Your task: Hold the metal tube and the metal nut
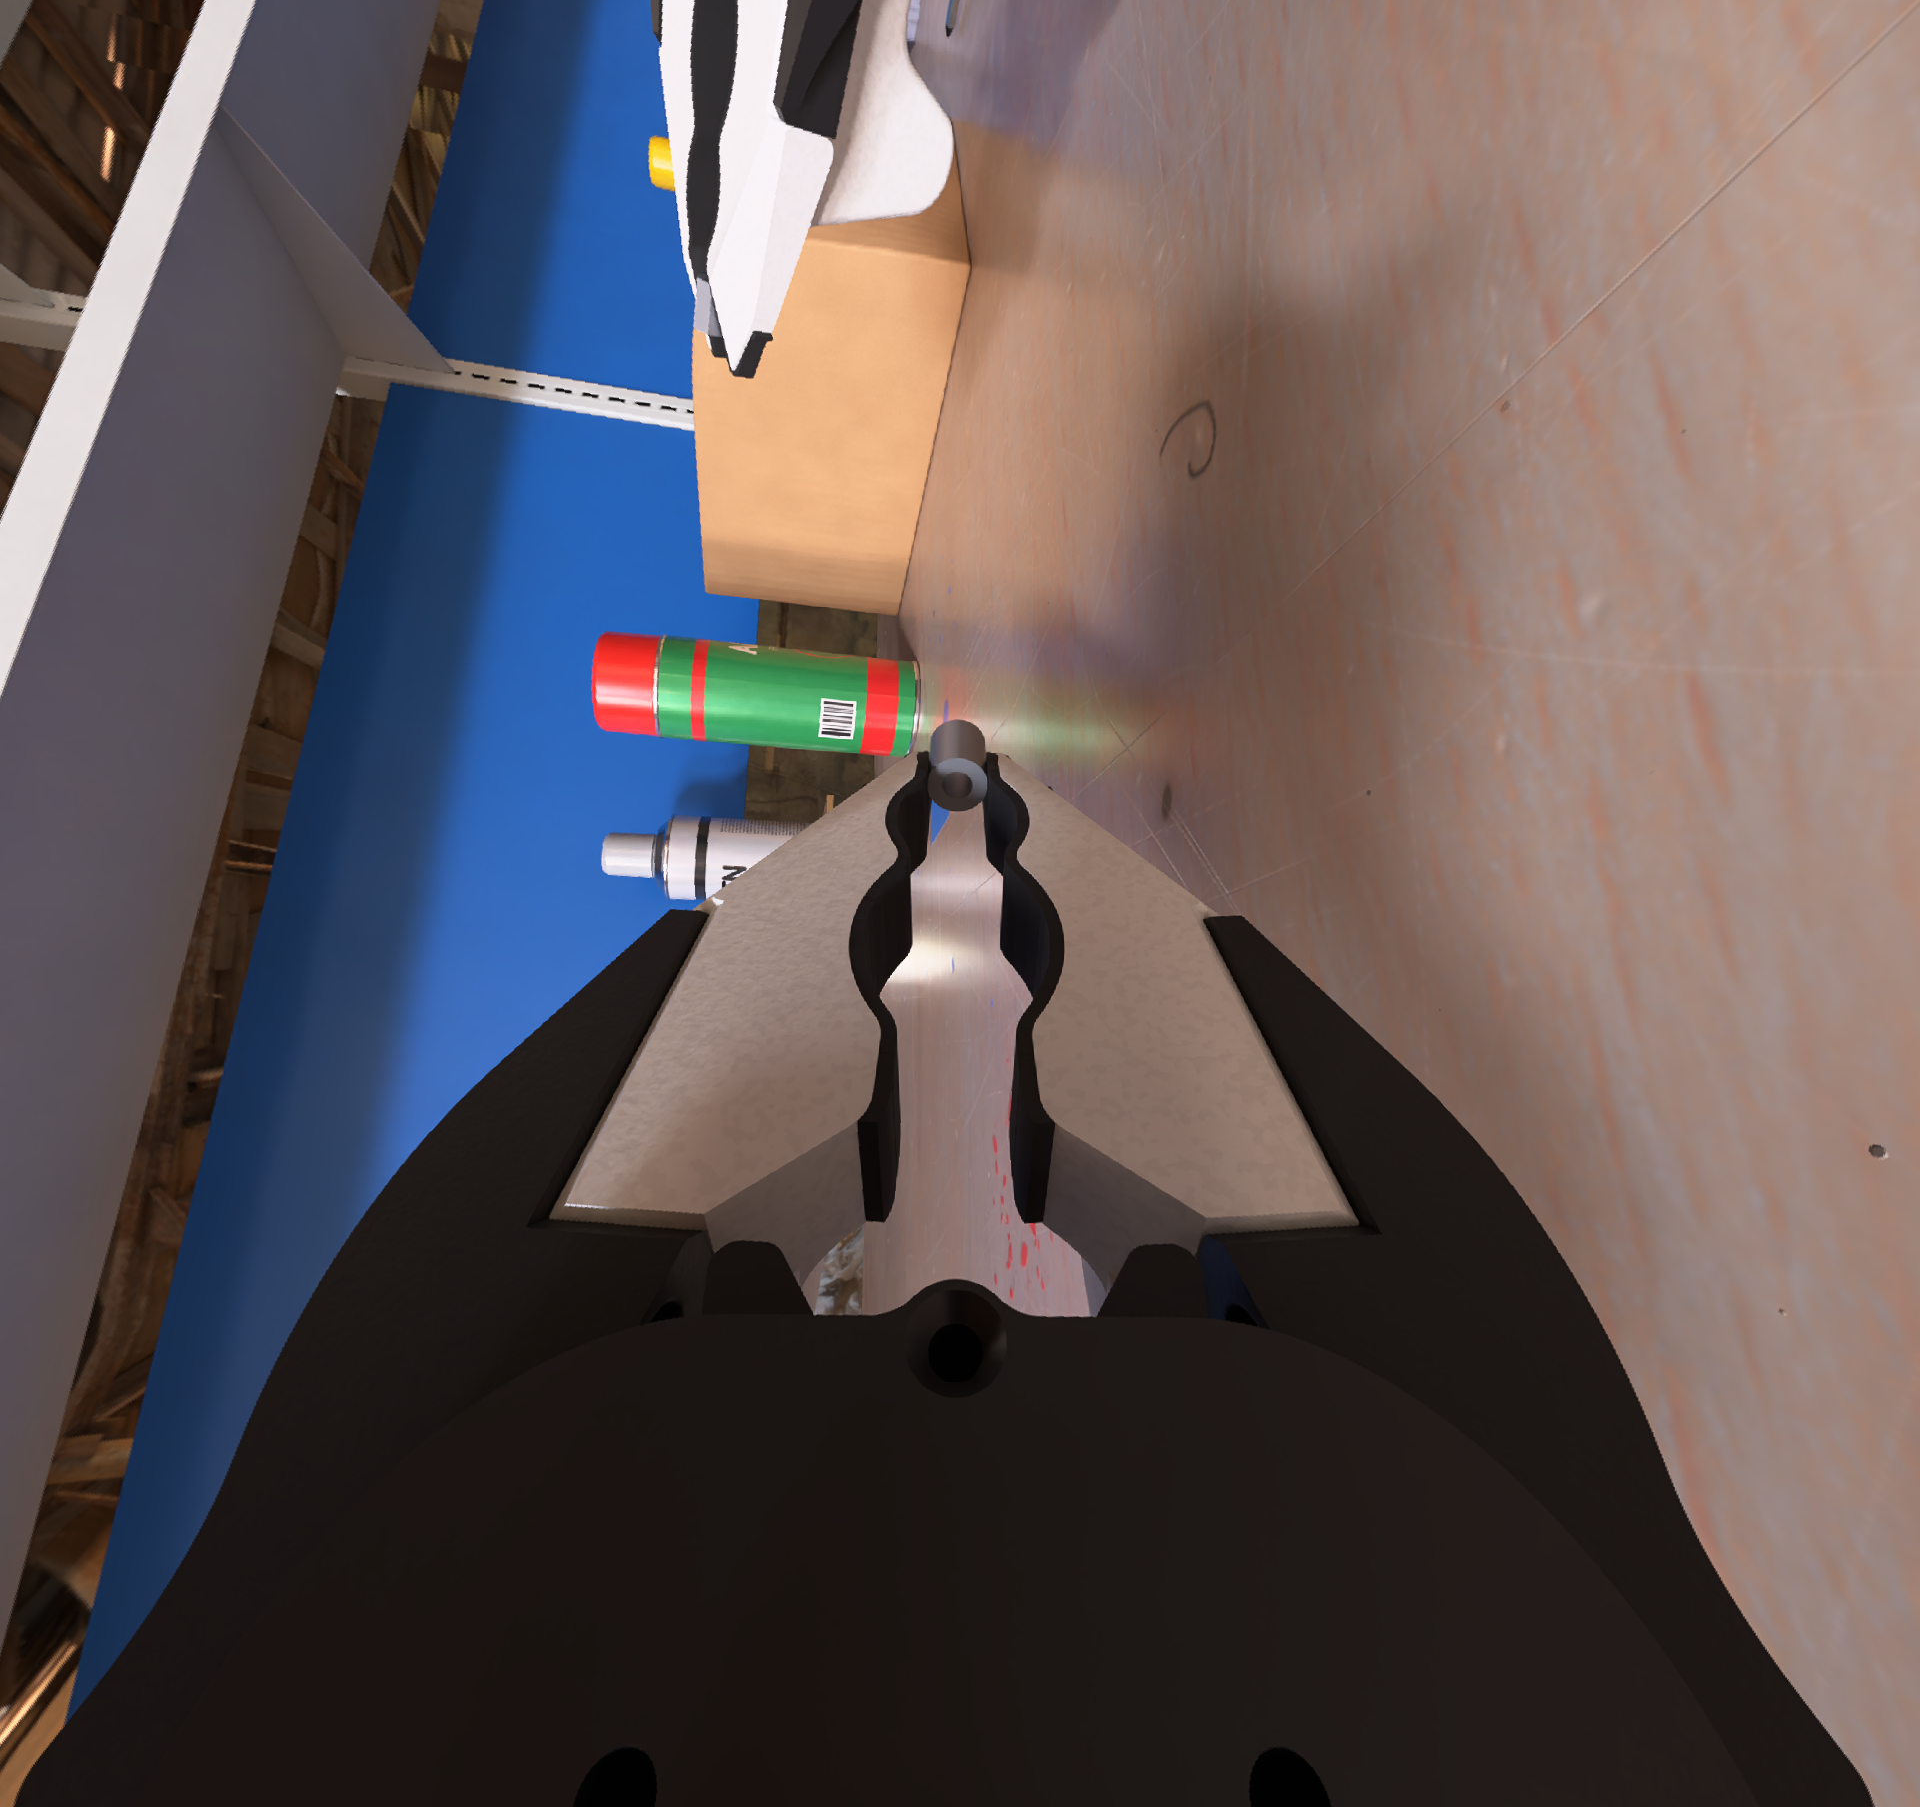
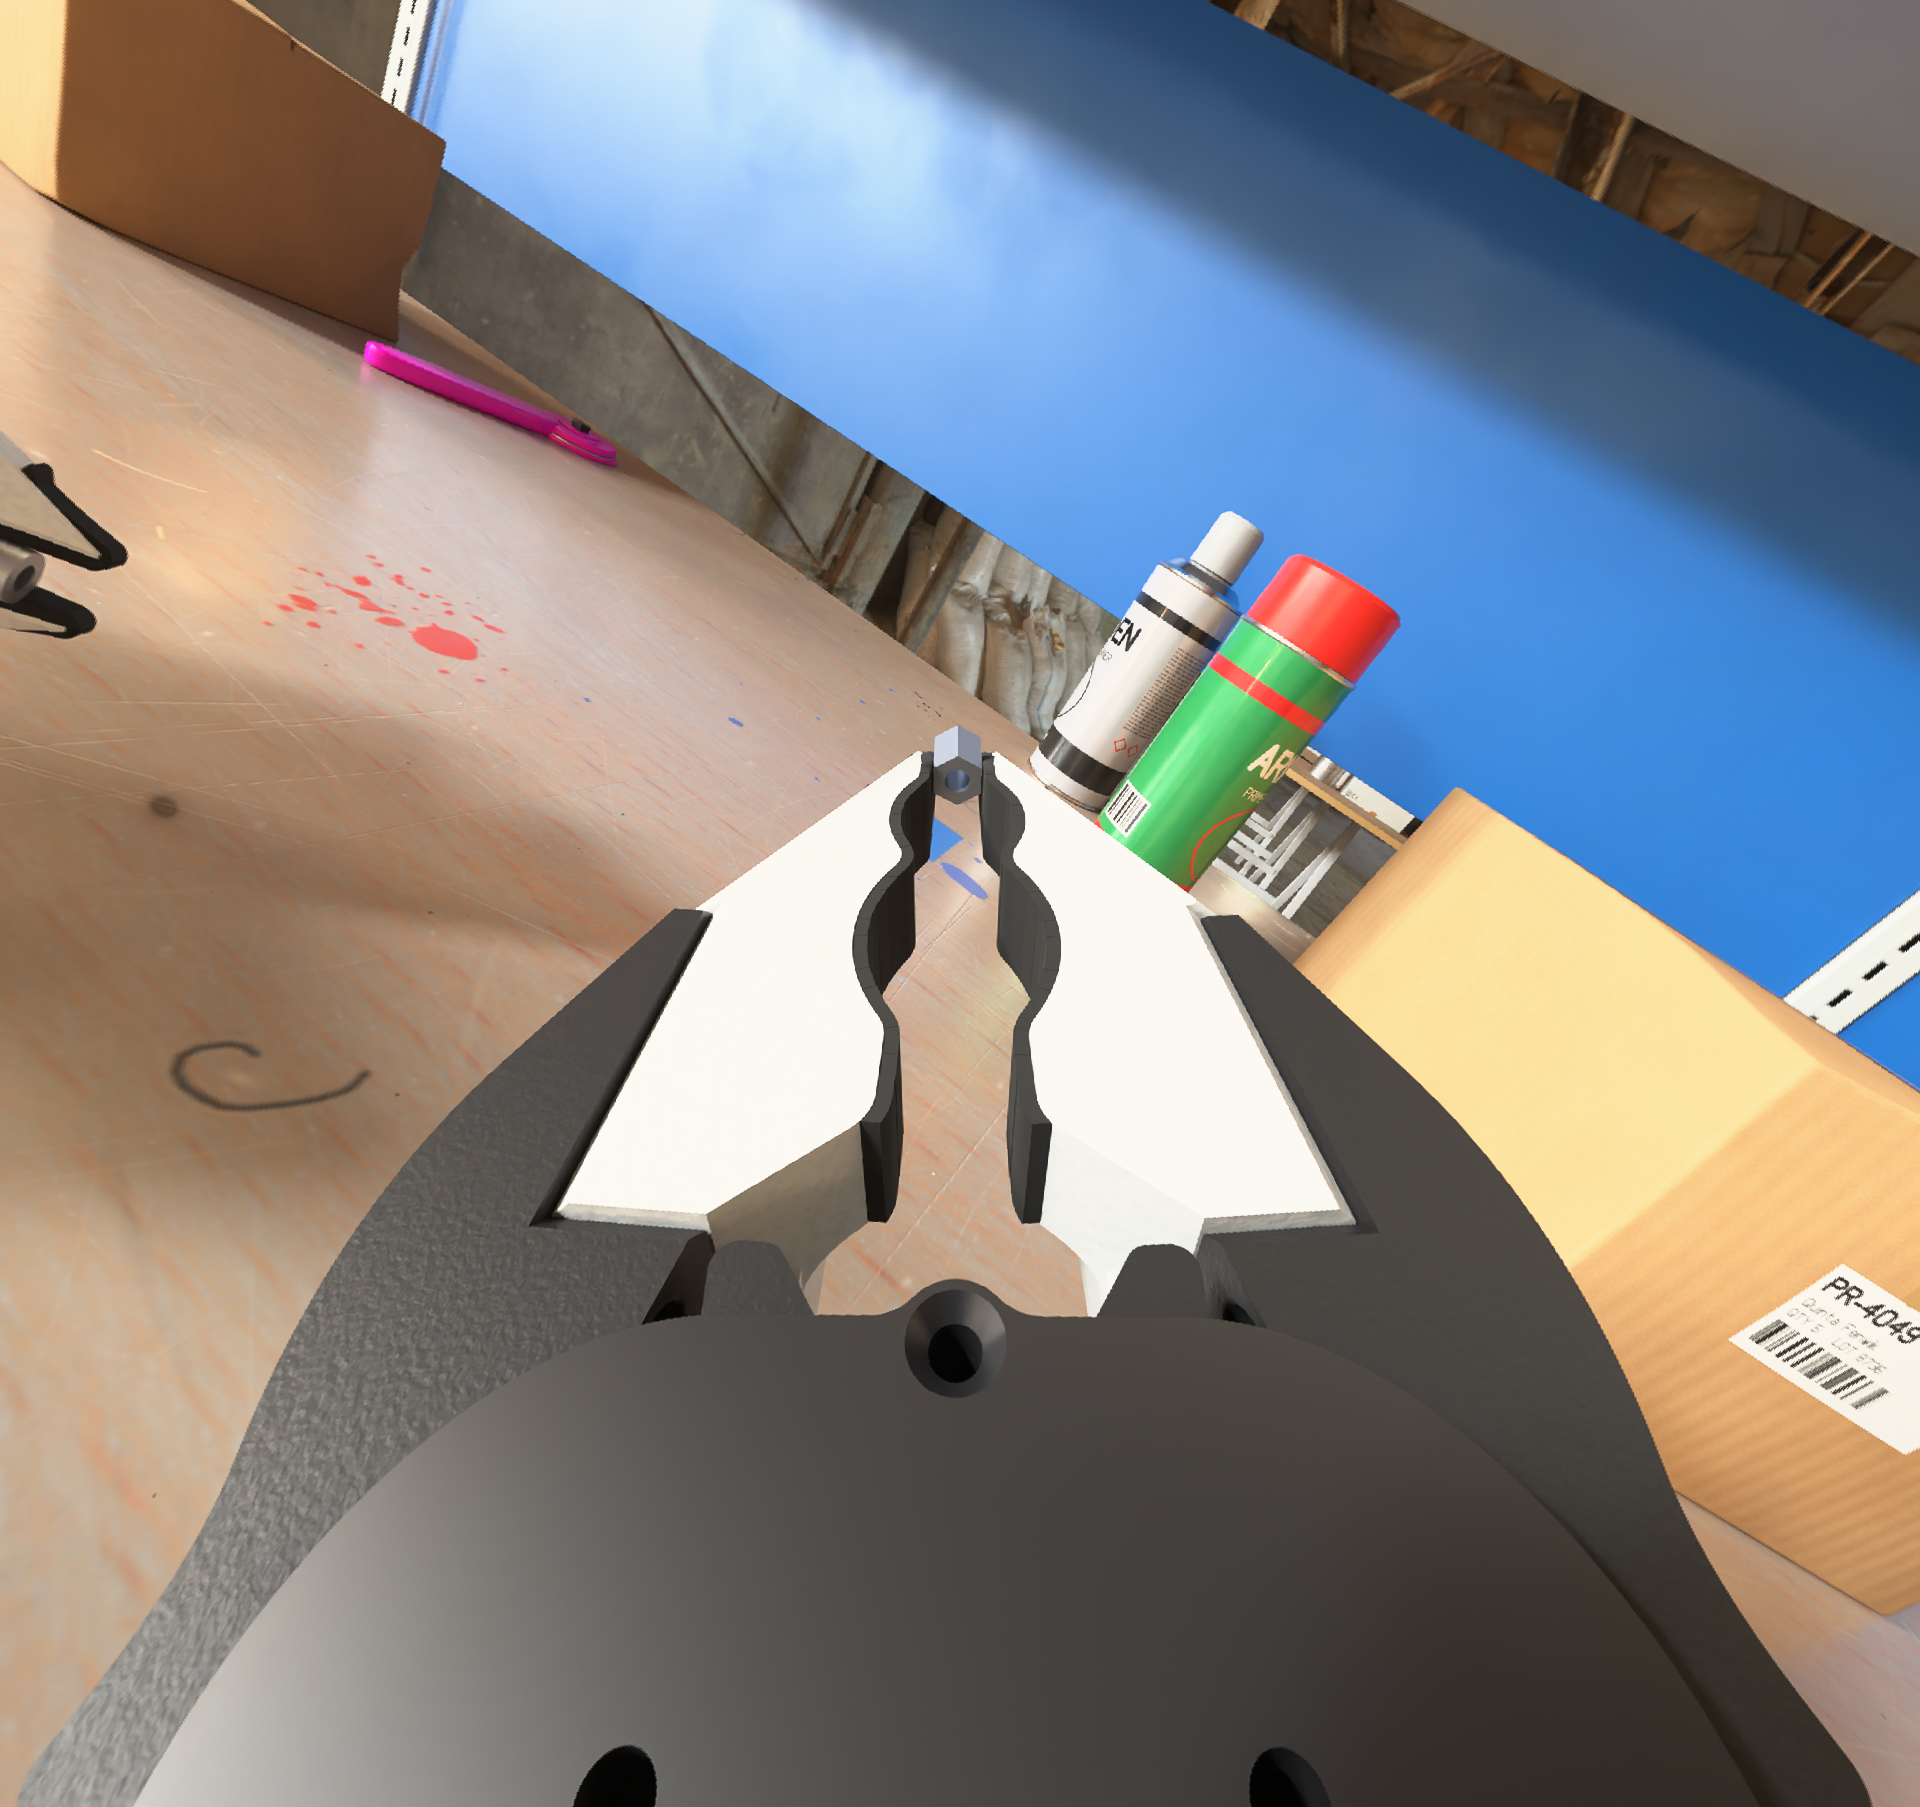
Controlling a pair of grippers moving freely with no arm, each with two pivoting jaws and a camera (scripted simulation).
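Observation:
In the left wrist view my left gripper point(image 1: 957, 775) is shut on a short grey metal tube point(image 1: 957, 765), pinched at the fingertips above the wooden bench point(image 1: 1455, 718). In the right wrist view my right gripper point(image 2: 957, 775) is shut on a small silver metal nut point(image 2: 957, 768), held at the fingertips above the bench point(image 2: 312, 874). The right gripper shows at the top of the left wrist view point(image 1: 743, 344). The left gripper's fingertips with the tube end point(image 2: 16, 575) show at the left edge of the right wrist view.
A green spray can with a red cap point(image 1: 753, 695) point(image 2: 1247, 708) and a white spray can point(image 1: 696, 853) point(image 2: 1153, 656) stand by the blue back wall. Cardboard boxes point(image 1: 831, 427) point(image 2: 1610, 1134) point(image 2: 187, 116) sit on the bench. A pink cutter point(image 2: 488, 401) lies near the far edge.

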